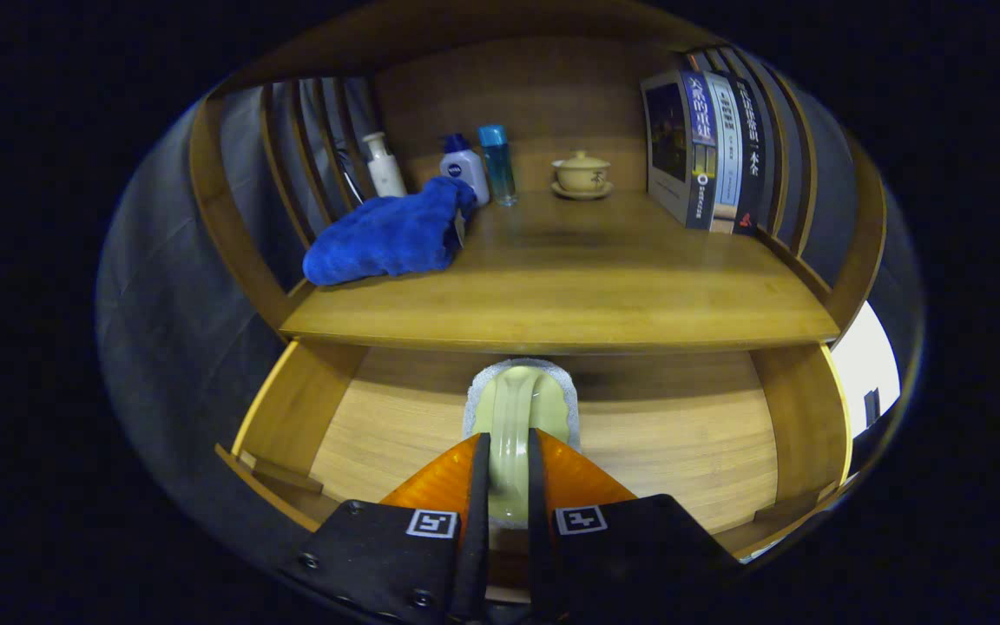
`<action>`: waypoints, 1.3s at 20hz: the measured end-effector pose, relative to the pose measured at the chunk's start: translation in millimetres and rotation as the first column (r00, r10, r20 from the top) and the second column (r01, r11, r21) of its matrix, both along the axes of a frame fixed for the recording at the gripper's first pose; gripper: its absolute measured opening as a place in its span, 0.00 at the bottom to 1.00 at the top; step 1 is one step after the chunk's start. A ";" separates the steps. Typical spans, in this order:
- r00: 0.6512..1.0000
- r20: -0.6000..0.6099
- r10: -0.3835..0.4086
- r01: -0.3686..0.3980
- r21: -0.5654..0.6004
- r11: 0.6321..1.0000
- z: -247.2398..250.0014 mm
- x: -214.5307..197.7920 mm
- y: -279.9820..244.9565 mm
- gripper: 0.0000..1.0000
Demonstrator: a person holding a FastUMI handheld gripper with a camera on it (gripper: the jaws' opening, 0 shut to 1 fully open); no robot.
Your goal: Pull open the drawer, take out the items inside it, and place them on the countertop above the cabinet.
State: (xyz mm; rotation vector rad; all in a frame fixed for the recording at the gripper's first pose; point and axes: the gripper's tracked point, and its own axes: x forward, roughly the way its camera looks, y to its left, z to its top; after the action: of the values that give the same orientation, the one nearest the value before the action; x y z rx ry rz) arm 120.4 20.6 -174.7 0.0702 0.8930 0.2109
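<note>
Gripping a pale green scrubbing brush [519, 415] by its arched handle, the gripper [509, 473] is closing both fingers against the handle's sides, one finger on each flank. Beneath the brush, the drawer [378, 425] is standing pulled open, its wooden floor showing bare to either side of the brush, so this looks like the last item left inside. Whether the brush is touching the drawer floor or hanging just above it is hard to tell.

Just beyond and above, the countertop [569, 295] is overhanging the back of the drawer, and its front edge is sitting close over the brush head. That is the likely snag: lifting straight up could be knocking the brush against that edge and twisting the smooth handle out of the narrow pinch.

Farther back, a blue towel [387, 234] is lying on the countertop beside three bottles [465, 169], with a lidded teacup [581, 172] and upright books [708, 148] behind.
</note>
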 end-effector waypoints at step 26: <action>0.988 0.120 -0.102 0.110 -0.067 0.992 45.4 168.7 -6.7 0.27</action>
State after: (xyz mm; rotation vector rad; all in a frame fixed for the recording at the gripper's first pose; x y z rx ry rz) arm 289.0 13.9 -129.3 0.0366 0.7779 0.0817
